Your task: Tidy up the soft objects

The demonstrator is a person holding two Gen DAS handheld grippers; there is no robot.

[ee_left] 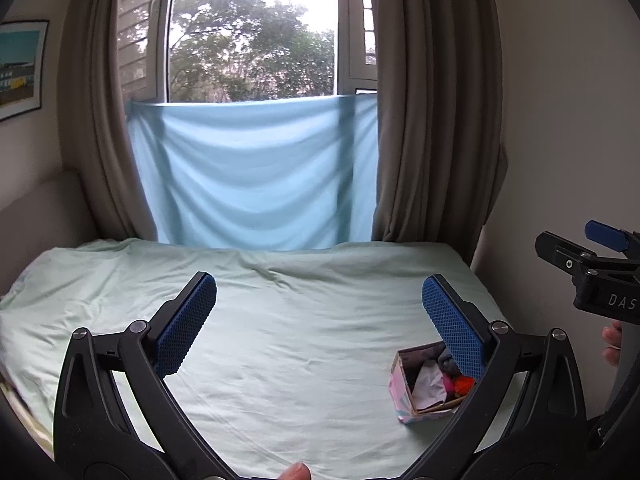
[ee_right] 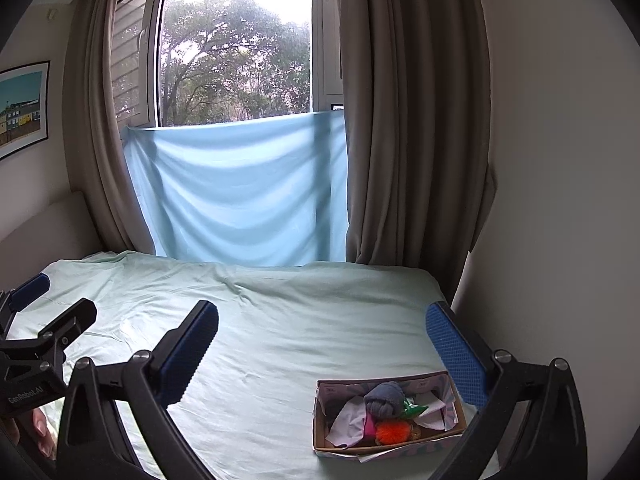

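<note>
A small patterned cardboard box (ee_right: 325,432) sits on the bed at the lower right; it also shows in the left wrist view (ee_left: 401,390). Inside lie a grey rolled sock (ee_right: 384,398), an orange fuzzy ball (ee_right: 390,432), white cloth (ee_right: 352,424), a pink piece and a green piece. My left gripper (ee_left: 319,300) is open and empty above the bed, left of the box. My right gripper (ee_right: 322,330) is open and empty, held above the box. Each gripper also shows at the edge of the other's view.
The bed carries a pale green sheet (ee_right: 260,320). A light blue cloth (ee_right: 240,188) hangs across the window behind, between brown curtains (ee_right: 412,120). A white wall (ee_right: 560,200) runs along the bed's right side. A headboard (ee_right: 44,228) stands at left.
</note>
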